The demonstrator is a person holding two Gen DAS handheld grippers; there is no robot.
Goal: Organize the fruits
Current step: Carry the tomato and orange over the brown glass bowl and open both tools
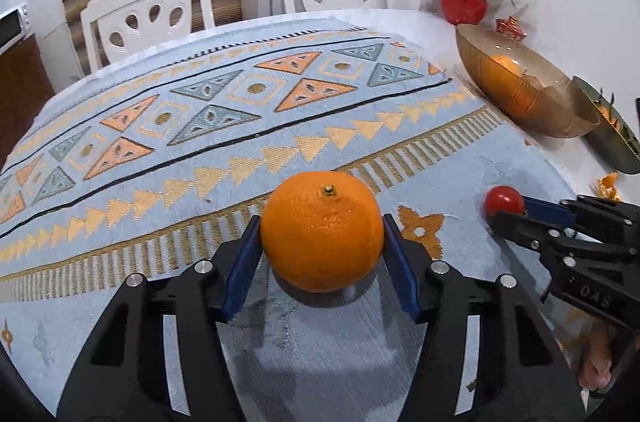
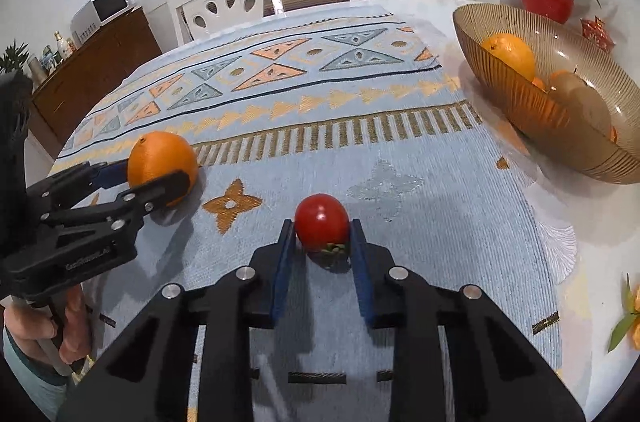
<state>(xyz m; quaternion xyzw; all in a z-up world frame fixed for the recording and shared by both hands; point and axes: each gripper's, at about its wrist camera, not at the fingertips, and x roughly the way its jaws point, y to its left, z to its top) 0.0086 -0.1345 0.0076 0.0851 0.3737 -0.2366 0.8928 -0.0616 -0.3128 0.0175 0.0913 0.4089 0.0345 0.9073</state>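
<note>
Orange [image 1: 322, 231] pinched between left tool [image 1: 322, 242] fingers, just above patterned cloth [image 1: 200, 126] on worktop. Small red tomato [image 2: 322, 222] clamped in right tool [image 2: 322, 242], near right. Amber bowl [image 2: 500, 118] holding oranges, far right.

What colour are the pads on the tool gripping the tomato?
Blue pads, clearest in the right wrist view.

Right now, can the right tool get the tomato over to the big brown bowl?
Probably yes. The right tool already has the tomato between its blue pads, and the bowl sits ahead to its right with only bare cloth between. The left tool, with the orange, is off on the other side.
</note>
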